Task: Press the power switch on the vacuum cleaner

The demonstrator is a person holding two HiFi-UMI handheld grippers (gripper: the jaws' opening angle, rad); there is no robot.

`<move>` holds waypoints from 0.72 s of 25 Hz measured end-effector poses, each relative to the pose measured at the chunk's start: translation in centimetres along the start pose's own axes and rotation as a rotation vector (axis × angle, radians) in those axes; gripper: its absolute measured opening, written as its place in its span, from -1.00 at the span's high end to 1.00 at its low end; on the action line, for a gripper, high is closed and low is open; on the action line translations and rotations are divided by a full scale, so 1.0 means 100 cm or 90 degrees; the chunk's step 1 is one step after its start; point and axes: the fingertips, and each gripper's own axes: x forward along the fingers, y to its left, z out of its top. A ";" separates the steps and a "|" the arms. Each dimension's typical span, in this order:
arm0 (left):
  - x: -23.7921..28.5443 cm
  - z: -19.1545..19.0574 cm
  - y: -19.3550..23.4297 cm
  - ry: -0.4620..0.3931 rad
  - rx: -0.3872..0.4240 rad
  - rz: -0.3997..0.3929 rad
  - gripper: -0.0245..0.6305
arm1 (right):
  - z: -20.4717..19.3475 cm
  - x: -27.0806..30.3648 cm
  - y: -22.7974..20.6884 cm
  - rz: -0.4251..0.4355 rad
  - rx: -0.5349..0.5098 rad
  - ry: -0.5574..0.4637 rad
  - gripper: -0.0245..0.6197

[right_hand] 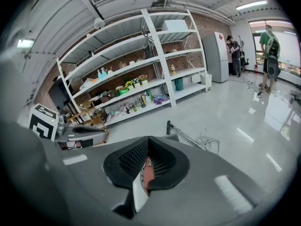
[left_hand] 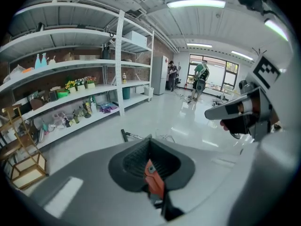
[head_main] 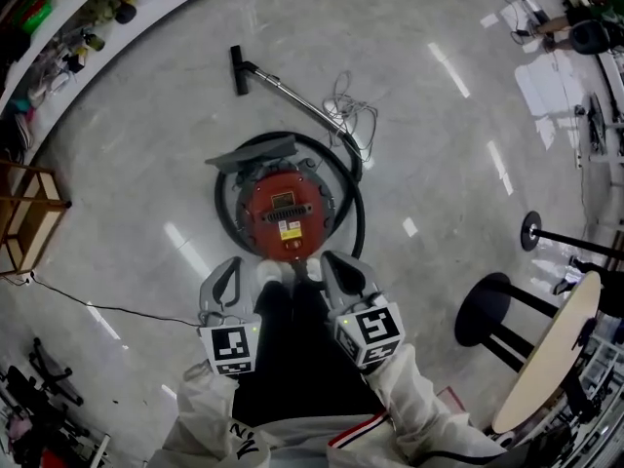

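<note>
The canister vacuum cleaner point(head_main: 286, 213), red on top, is standing on the pale floor point(head_main: 439, 164), straight ahead of the person's feet. It is well apart from the shelving point(head_main: 88, 18) that is running along the floor's far-left edge. A dark panel point(head_main: 283, 201) and a yellow label point(head_main: 289, 230) are showing on the red lid. The power switch itself is not being made out among them from the head view.

A black hose point(head_main: 359, 203) is curving round the body. A metal wand point(head_main: 292, 91) is running from it across the floor to the floor nozzle point(head_main: 238, 69). A loose cable point(head_main: 353, 115) is lying tangled beside the wand.

The left tongs point(head_main: 226, 283) and the right tongs point(head_main: 343, 273) are being held side by side close to the person's body. They are above the near edge of the vacuum cleaner and are not touching it. In each gripper view the tips are seen pressed together, at the left tongs point(left_hand: 150, 139) and at the right tongs point(right_hand: 148, 138), with nothing gripped between them.

The approach is judged to be the step in hand, with no press yet being made. The next move is judged to call for one set of closed tongs to be lowered toward the lid. The switch would have to be found on the way down, and the tip brought squarely onto it so that it is being pushed and not glanced off.
</note>
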 end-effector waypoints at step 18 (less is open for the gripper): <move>0.042 -0.051 -0.008 0.022 -0.040 -0.018 0.93 | -0.049 0.049 -0.006 0.019 -0.008 0.035 0.92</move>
